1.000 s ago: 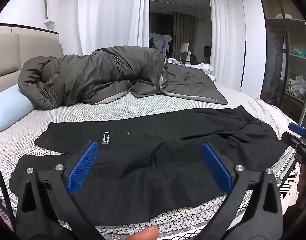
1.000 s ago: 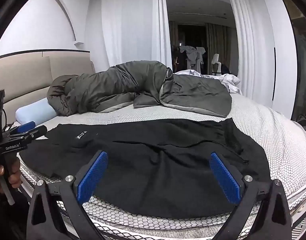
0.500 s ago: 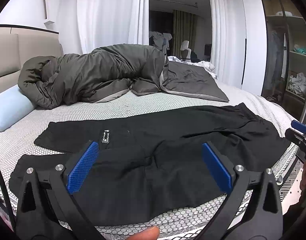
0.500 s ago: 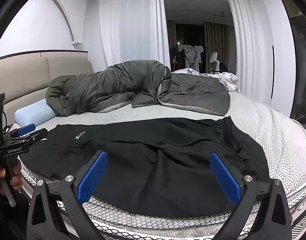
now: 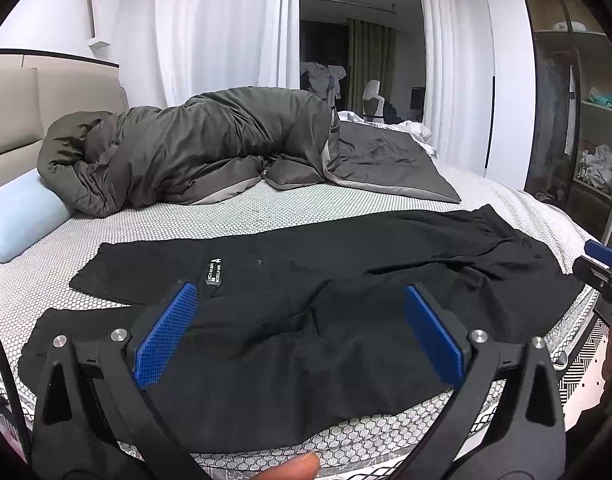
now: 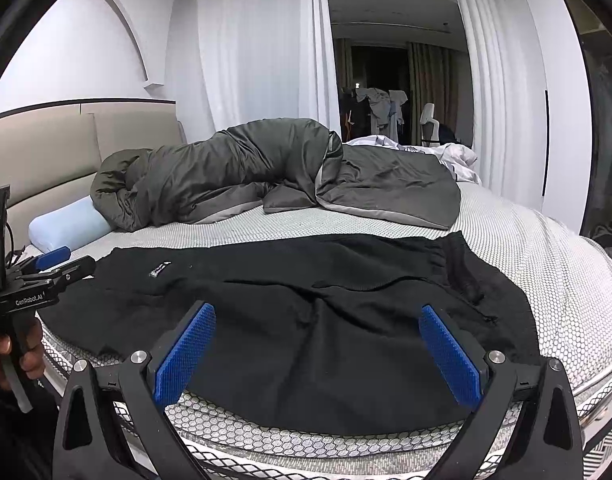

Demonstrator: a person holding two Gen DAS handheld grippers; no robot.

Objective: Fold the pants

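One pair of black pants (image 5: 326,312) lies spread flat near the front edge of the bed (image 5: 266,216). Two grippers, left gripper (image 5: 298,340) and right gripper (image 6: 314,348), hover above it, jaws wide apart, holding nothing. One pillow (image 5: 18,220), one quilt (image 5: 194,152) behind.

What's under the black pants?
The black pants lie flat on the honeycomb-patterned mattress, which shows around their edges. Anything beneath the fabric itself is covered.

Black pants (image 5: 326,300) lie spread flat on the bed, legs apart, small label showing.
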